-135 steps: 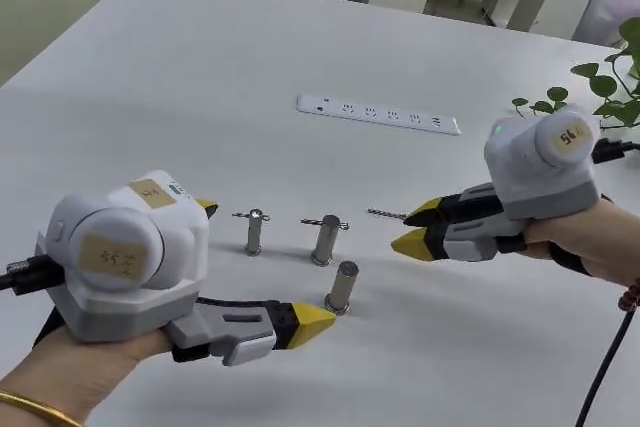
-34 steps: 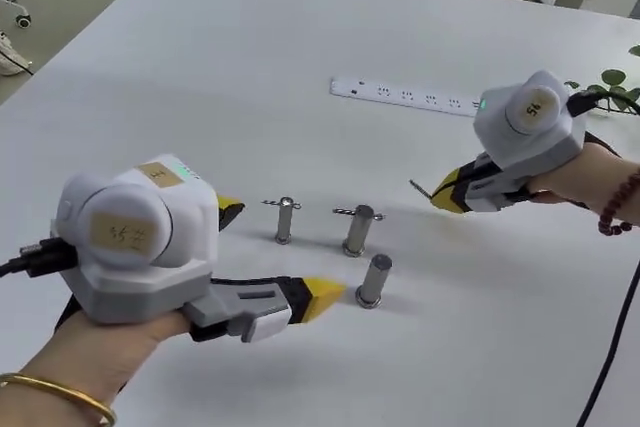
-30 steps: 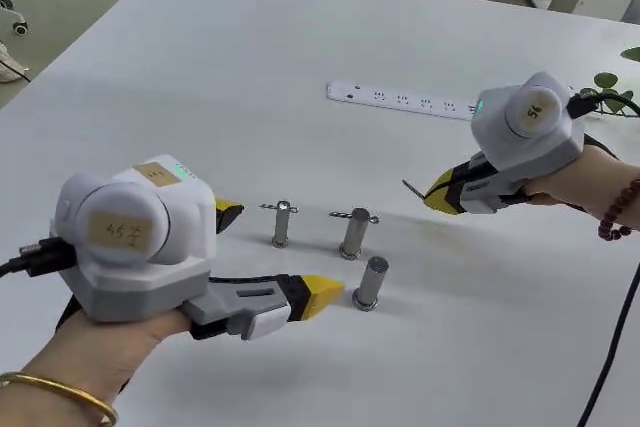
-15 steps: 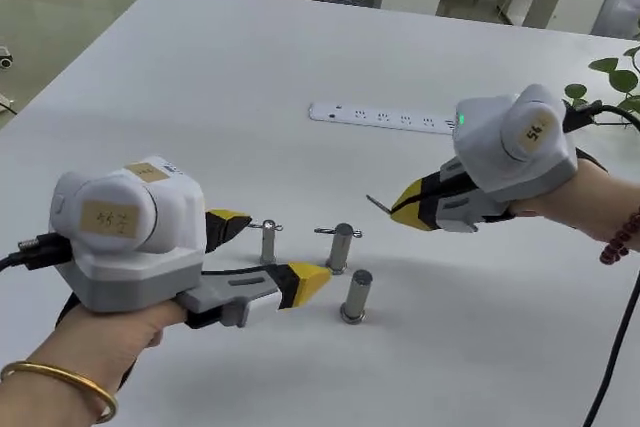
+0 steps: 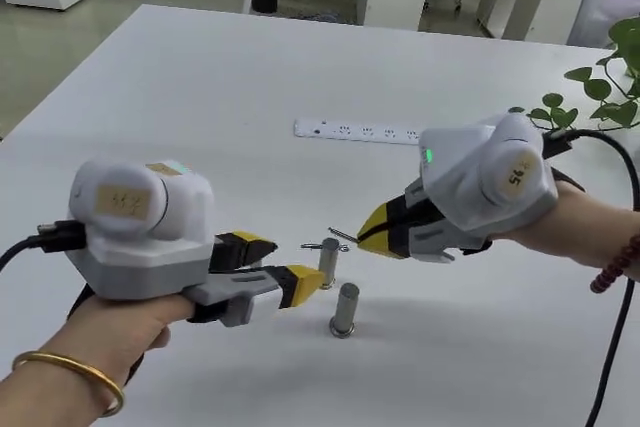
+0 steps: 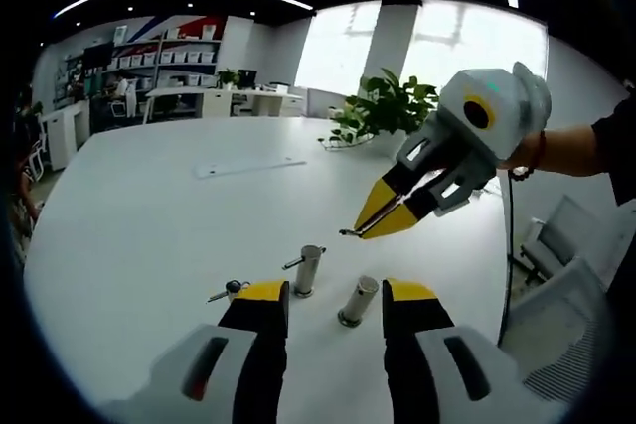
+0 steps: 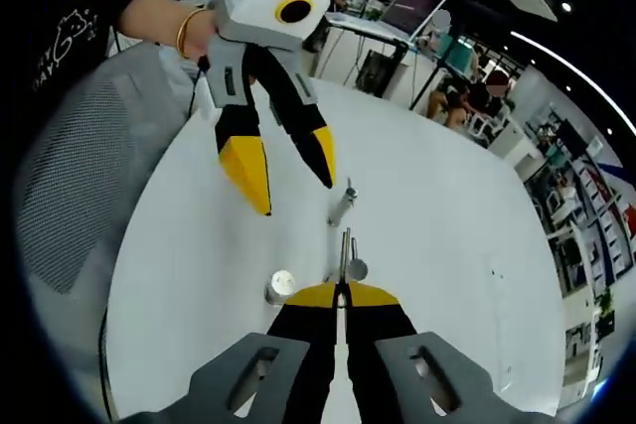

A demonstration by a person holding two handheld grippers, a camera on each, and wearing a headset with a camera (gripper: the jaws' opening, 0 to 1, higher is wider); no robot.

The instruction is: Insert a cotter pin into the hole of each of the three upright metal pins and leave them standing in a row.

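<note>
Three short upright metal pins stand on the white table (image 5: 180, 97). The near plain pin (image 5: 344, 309) (image 6: 358, 301) (image 7: 280, 286) has no cotter pin in it. A cotter pin sits through the middle pin (image 5: 327, 259) (image 6: 308, 270) (image 7: 356, 270). The far pin (image 6: 231, 291) (image 7: 343, 204) also carries one and is partly hidden by a left jaw. My left gripper (image 5: 280, 262) (image 6: 335, 292) is open just left of the pins. My right gripper (image 5: 372, 232) (image 7: 343, 295) is shut on a loose cotter pin (image 5: 340, 235) (image 6: 348, 233) (image 7: 345, 253), held above the pins.
A white power strip (image 5: 355, 132) (image 6: 248, 166) lies farther back on the table. A green plant (image 5: 600, 77) (image 6: 383, 111) stands at the right edge. Office furniture fills the room behind the table.
My right gripper has carried the cotter pin leftward and closer, from beside the row to just over the pins. The left gripper has stayed open beside them. The head camera has shifted.
</note>
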